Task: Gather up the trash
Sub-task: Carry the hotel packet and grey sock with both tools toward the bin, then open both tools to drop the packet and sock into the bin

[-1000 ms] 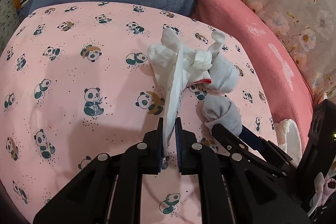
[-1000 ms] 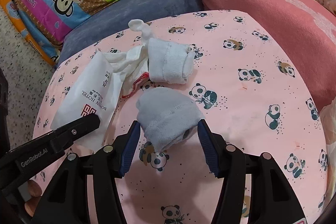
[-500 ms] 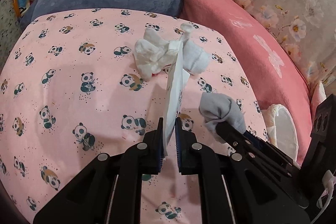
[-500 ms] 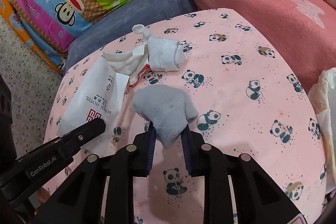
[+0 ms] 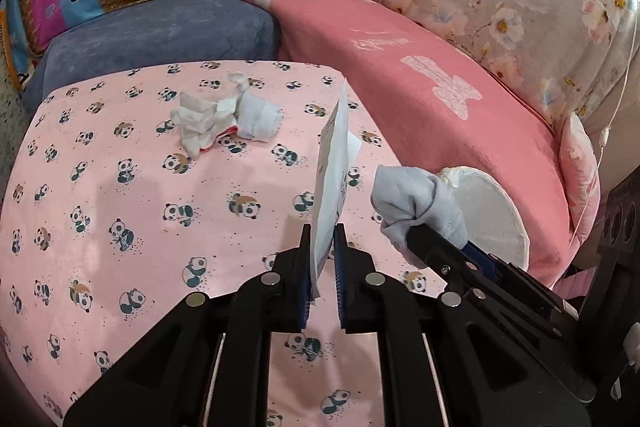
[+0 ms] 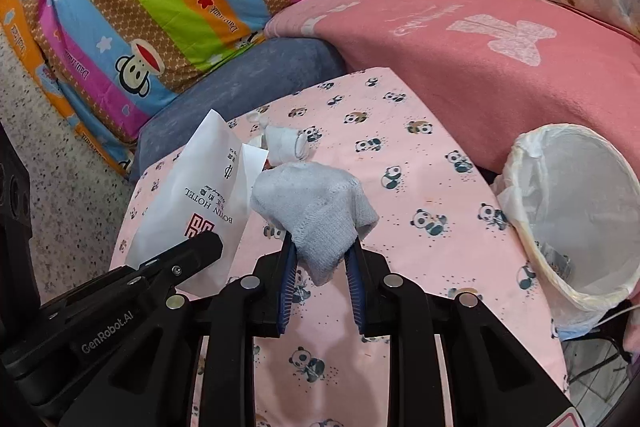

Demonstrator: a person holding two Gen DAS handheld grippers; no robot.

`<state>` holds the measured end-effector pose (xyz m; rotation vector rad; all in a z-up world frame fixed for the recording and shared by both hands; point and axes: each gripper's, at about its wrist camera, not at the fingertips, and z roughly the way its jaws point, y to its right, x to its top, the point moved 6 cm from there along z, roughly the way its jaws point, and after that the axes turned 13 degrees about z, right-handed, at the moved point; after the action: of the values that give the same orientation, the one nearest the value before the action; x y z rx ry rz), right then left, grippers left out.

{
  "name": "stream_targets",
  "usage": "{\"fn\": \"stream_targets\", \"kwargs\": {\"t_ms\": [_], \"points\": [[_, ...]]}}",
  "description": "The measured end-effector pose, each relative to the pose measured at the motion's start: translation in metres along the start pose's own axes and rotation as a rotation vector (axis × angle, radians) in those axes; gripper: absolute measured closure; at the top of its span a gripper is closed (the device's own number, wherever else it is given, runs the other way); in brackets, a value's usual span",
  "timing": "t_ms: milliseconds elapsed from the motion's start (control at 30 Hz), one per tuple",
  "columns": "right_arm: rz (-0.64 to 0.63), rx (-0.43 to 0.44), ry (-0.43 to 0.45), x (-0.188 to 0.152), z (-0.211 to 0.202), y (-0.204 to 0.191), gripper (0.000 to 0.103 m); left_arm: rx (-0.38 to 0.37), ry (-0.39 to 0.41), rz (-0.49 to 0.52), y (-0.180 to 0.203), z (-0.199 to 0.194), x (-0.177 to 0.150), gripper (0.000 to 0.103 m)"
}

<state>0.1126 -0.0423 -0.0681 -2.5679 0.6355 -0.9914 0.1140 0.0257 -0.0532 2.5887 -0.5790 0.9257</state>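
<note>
Right wrist: grey sock (image 6: 316, 215) pinched between jaws, lifted.

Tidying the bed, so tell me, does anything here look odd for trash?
Yes: the right gripper holds a grey sock, and a white sock bundle lies on the panda sheet. Both look like laundry, not trash.

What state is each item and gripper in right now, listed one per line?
left gripper: shut on the white paper bag, lifted off the bed.
right gripper: shut on the grey sock, lifted.
white sock bundle: loose on the panda sheet, not yet collected.
trash bin: open, lined, beside the bed.
</note>
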Motion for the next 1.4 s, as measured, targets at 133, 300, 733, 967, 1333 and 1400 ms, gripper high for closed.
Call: {"fn": "stream_targets", "kwargs": {"t_ms": [133, 300, 733, 967, 1333, 1400], "points": [[0.03, 0.002, 0.048, 0.005, -0.032, 0.021, 0.079, -0.007, 0.013, 0.058, 0.029, -0.006, 0.003, 0.093], [0.063, 0.0, 0.093, 0.012, -0.062, 0.045, 0.079, -0.017, 0.026, 0.126, 0.062, -0.011, 0.006, 0.093], [0.153, -0.029, 0.186, 0.028, -0.117, 0.114, 0.079, -0.027, 0.042, 0.262, 0.129, -0.011, 0.011, 0.093], [0.206, -0.044, 0.213, 0.032, -0.129, 0.148, 0.079, -0.037, 0.031, 0.321, 0.16, -0.001, 0.014, 0.093], [0.308, -0.085, 0.246, 0.042, -0.138, 0.204, 0.079, -0.084, 0.009, 0.419, 0.212, 0.023, 0.025, 0.093], [0.323, -0.091, 0.249, 0.044, -0.138, 0.212, 0.079, -0.099, 0.002, 0.43, 0.219, 0.028, 0.027, 0.093]]}}
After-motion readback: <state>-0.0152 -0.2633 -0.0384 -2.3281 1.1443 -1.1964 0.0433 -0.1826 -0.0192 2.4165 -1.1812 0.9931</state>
